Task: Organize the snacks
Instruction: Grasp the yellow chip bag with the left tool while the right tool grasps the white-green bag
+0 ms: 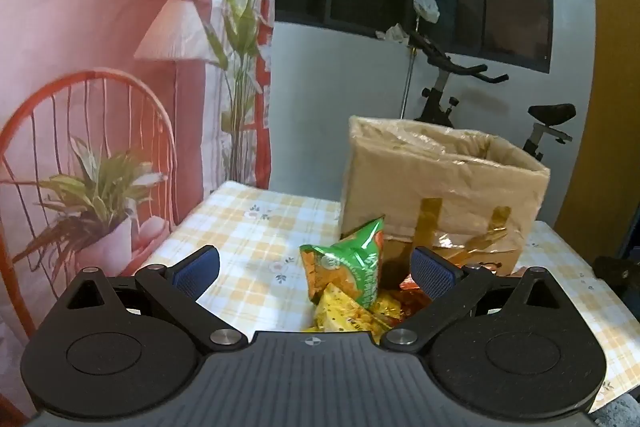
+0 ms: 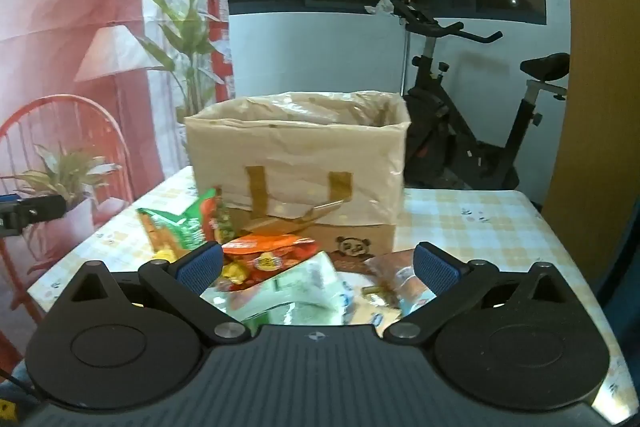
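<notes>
Both of your tools are released and grasp nothing: the left tool hovers with a green packet standing on end between its spread fingers and a yellow packet just below that, both on the checked worktop. Your right tool hangs over an orange packet and a pale green packet. Beyond each tool the open box stands upright, the snacks heaped at its near side.

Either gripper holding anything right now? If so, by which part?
Nothing held. Left gripper and right gripper both stand open above the snack packets; no pad touches one.
</notes>
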`<state>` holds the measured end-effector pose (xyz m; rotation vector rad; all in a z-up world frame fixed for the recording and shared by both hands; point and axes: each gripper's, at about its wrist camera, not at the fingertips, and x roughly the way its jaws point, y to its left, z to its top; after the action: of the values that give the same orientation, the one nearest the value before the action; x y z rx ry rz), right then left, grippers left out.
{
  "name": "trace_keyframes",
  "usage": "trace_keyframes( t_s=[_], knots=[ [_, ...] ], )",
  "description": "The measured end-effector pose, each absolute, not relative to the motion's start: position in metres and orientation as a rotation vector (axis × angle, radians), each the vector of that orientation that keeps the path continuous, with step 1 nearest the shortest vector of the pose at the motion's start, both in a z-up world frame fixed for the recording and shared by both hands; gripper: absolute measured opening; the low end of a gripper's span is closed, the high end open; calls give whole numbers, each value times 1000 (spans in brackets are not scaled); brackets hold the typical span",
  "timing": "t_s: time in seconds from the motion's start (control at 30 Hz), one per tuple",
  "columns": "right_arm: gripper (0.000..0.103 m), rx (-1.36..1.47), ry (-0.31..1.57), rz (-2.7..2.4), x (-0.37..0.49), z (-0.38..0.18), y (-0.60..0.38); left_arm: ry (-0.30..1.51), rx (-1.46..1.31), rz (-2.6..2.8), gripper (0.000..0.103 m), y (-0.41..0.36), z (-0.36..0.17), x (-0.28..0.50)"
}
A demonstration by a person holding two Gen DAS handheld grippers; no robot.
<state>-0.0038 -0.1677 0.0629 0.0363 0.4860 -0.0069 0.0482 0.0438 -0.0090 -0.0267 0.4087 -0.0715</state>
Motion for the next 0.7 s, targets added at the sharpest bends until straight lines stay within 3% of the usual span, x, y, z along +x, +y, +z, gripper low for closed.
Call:
trace_keyframes(
  t_s=[0.27,0.7],
  knots=[
    [103,70,503,30,18,31,-190,498,-21,-74,102,46,-44,72],
    [103,228,679,78,13,-21,-172,518,17,-117,102,35,-75,68]
  ],
)
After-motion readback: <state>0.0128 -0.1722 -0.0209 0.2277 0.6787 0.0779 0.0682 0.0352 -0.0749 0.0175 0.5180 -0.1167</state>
